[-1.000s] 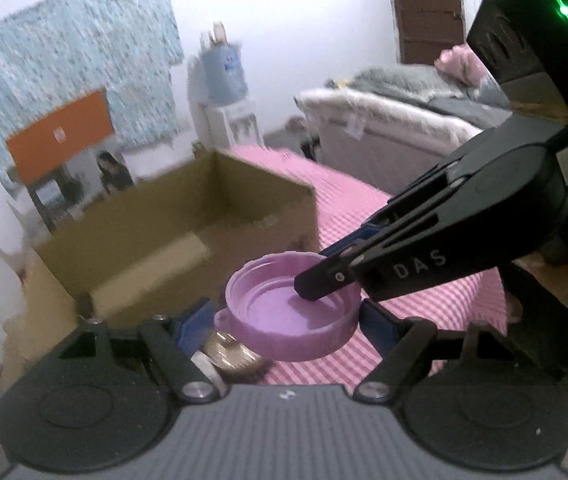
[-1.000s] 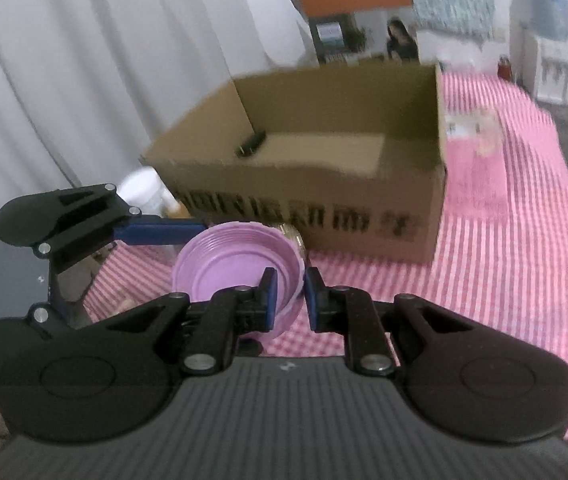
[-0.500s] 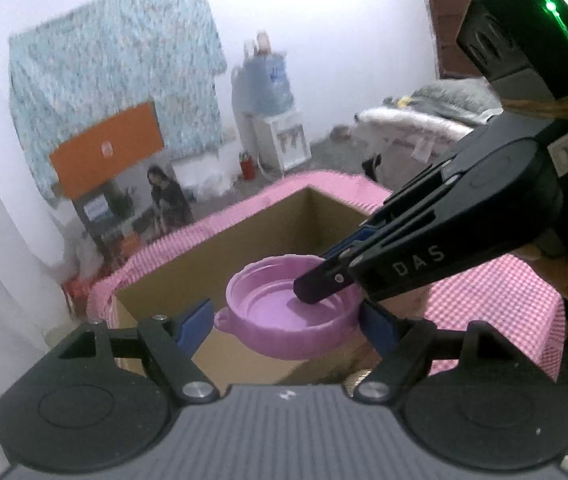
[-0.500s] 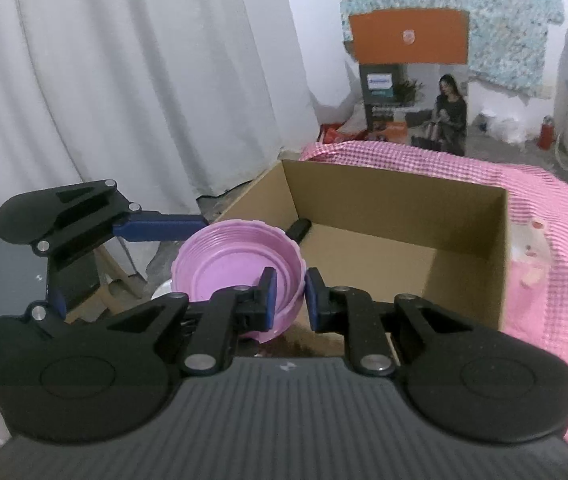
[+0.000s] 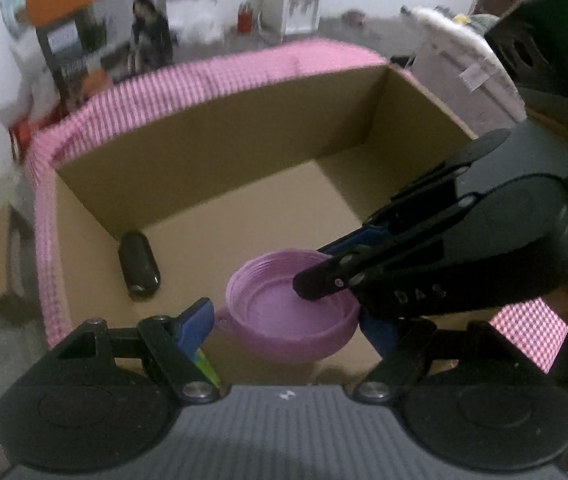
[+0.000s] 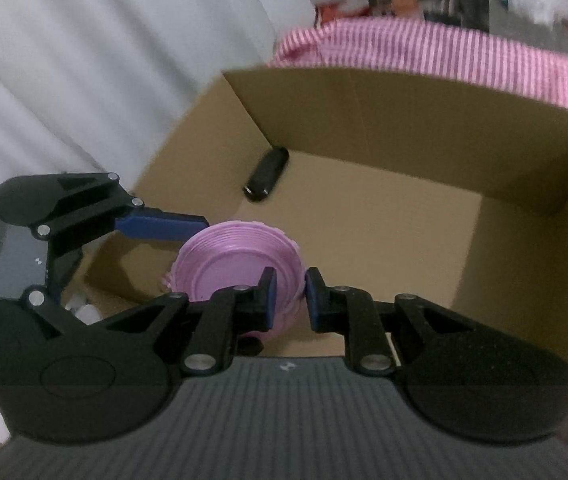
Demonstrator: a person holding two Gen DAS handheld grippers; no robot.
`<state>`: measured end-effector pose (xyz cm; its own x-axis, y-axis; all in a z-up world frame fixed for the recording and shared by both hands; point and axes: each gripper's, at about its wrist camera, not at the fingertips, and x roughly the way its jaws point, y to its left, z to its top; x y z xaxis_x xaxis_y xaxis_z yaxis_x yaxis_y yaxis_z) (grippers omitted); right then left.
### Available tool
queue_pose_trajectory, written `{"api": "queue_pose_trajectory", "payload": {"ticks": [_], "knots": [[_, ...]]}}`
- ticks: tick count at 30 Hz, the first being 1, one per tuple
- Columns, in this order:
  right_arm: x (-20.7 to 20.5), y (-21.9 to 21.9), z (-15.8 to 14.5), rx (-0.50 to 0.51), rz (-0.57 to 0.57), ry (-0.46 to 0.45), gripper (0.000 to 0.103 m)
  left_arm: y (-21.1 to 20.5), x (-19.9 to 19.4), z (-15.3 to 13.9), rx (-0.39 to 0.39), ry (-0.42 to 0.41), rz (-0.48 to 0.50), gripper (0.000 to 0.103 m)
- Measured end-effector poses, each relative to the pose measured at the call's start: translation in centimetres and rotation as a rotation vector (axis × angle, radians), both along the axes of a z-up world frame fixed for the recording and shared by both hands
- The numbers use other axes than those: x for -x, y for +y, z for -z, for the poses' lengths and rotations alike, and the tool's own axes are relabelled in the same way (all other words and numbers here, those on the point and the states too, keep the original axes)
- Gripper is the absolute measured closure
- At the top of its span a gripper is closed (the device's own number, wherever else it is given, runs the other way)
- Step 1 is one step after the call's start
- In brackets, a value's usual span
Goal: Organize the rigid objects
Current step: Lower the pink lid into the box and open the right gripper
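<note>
A purple plastic lid hangs over the open cardboard box. My right gripper is shut on the lid's rim; in the left wrist view it reaches in from the right. My left gripper is open, its blue fingers on either side of the lid; whether they touch it I cannot tell. One left finger shows beside the lid in the right wrist view. A black cylinder lies in the box's far left corner, also in the right wrist view.
The box stands on a pink checked tablecloth. White curtains hang to the left. A water dispenser and a poster stand in the room beyond. A green-yellow object peeks under my left finger.
Both grippers have carried the lid up and forward, from in front of the box to above its inside. The view now looks down into the box. The grip is unchanged.
</note>
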<state>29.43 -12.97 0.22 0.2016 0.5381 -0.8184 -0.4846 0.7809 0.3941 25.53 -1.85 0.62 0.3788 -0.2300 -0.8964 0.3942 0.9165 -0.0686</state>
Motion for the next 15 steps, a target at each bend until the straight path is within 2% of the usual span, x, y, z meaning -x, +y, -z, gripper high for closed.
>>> {"api": "queue_pose_trajectory", "payload": {"ticks": [2,5,10,15], "knots": [[-0.3,0.4,1.0,0.018,-0.013,0.03,0.087,0.1,-0.8,0.7,0.007,0.042,0.002,0.03],[-1.2,1.0,2.5,0.047,-0.029,0.07,0.087,0.3,-1.6,1.6,-0.008,0.087,-0.006,0.03],[-1.6,1.3,3.4,0.037,-0.038,0.121,0.087,0.4,-1.6,1.9,-0.029,0.085,-0.001,0.03],[-1.9,1.0,3.4,0.022,-0.034,0.11,0.087,-0.1,-1.3,1.3,-0.031,0.076,-0.007,0.029]]}}
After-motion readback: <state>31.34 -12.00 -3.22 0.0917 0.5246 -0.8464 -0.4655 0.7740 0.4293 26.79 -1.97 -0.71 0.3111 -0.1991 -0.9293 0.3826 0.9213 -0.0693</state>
